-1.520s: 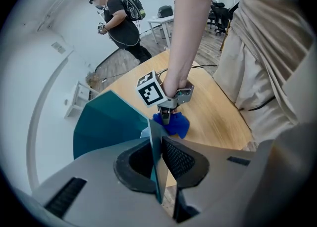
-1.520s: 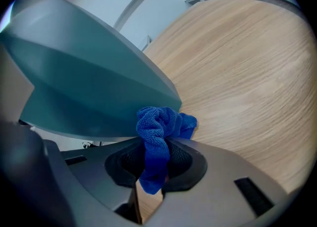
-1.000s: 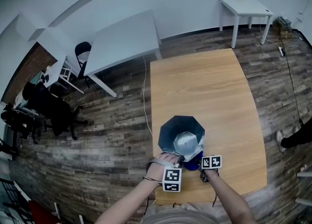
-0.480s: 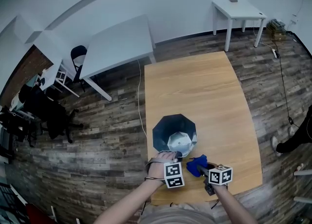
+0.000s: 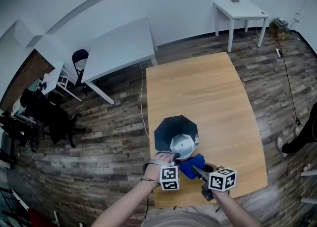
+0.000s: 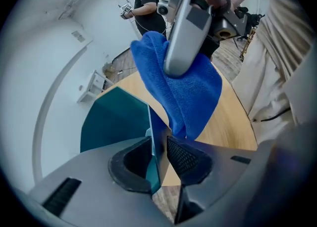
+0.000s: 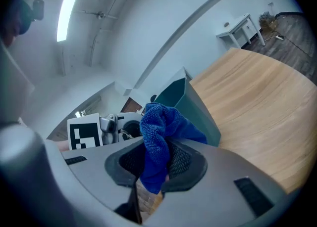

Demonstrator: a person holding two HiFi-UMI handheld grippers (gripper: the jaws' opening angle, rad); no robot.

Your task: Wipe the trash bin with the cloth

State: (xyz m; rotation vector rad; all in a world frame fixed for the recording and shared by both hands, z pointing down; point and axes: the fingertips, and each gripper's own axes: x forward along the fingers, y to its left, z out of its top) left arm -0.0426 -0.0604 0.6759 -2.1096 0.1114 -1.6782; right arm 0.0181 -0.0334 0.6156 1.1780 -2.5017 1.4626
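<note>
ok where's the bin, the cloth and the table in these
bin [image 5: 167, 131]: head view, its dark inner wall
cloth [image 5: 187, 164]: head view, middle of the blue bundle
table [image 5: 198, 87]: head view, bare wood beyond the bin

Office-like workroom, white tables [image 5: 119, 48], black swivel chairs [image 5: 48, 113], plank floor [image 5: 109, 144], bare white walls [image 5: 168, 3]

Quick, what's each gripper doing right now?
Left gripper: open, jaws just been opening, with the trash bin wall between them.
Right gripper: closed on the blue cloth.
</note>
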